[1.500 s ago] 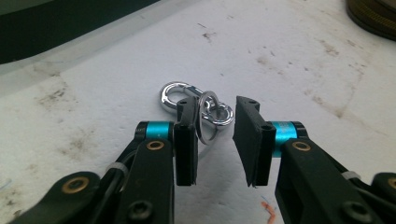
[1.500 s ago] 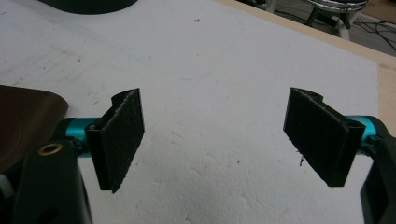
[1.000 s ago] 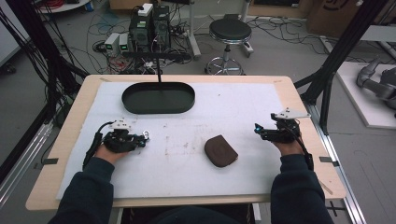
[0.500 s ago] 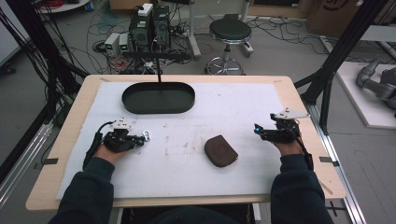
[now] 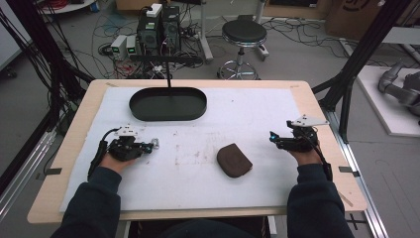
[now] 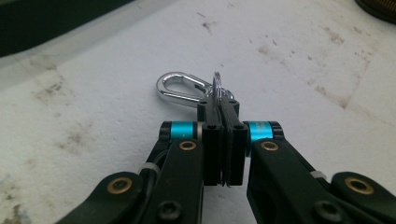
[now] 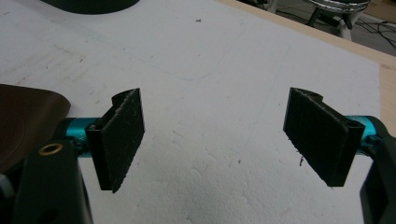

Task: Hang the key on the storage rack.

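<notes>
A silver carabiner clip on a key ring (image 6: 182,88) lies on the white mat, and my left gripper (image 6: 218,105) is shut on the ring; in the high view the carabiner (image 5: 155,144) pokes out from the left gripper (image 5: 148,146) at the mat's left. A dark brown leather pouch (image 5: 234,160) lies flat in the middle right of the mat; its edge, the pouch (image 7: 23,121), shows at the left of the right gripper view. My right gripper (image 5: 271,138) rests at the mat's right, apart from the pouch, and the right gripper (image 7: 215,135) stands open with nothing between its pads.
A black oval tray (image 5: 138,106) stands at the back left of the white mat (image 5: 247,114). The wooden table edge (image 5: 317,114) runs on the right. Behind the table are a stool (image 5: 242,34), electronics and cables on the floor.
</notes>
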Action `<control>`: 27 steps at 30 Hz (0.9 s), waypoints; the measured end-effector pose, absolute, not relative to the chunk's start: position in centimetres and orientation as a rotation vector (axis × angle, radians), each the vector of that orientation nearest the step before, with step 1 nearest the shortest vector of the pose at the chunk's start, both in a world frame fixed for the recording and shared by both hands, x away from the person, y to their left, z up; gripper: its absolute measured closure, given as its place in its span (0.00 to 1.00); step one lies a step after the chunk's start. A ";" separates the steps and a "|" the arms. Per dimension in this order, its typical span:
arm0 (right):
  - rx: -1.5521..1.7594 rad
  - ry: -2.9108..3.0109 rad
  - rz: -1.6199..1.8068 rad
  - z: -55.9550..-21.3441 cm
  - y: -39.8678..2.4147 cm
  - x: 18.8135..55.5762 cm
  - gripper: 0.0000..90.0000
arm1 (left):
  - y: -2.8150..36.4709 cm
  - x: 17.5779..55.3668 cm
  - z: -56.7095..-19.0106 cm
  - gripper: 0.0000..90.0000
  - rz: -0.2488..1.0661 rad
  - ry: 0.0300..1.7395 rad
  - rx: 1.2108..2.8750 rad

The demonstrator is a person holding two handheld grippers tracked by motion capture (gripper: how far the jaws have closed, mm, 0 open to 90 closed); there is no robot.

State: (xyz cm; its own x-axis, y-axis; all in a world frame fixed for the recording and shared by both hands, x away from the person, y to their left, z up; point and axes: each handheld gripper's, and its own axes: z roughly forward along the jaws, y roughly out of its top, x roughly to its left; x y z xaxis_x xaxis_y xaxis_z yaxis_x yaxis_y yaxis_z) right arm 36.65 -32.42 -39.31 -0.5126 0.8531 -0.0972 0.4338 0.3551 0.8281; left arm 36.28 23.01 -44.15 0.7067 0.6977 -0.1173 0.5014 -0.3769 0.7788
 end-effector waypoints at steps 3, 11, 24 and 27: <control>1.119 2.096 1.049 -39.3 -32.4 36.6 0.23 | 23.2 36.2 -43.9 0.98 0.308 0.909 2.024; 1.124 2.095 1.051 -39.3 -32.4 36.6 0.23 | 23.8 35.9 -43.0 0.98 0.364 0.889 1.909; 1.122 2.089 1.065 -39.2 -32.5 36.7 0.23 | 23.9 36.0 -40.7 0.98 0.425 0.808 1.765; 1.123 2.091 1.062 -39.2 -32.5 36.7 0.23 | 24.0 36.4 -39.9 0.98 0.455 0.782 1.752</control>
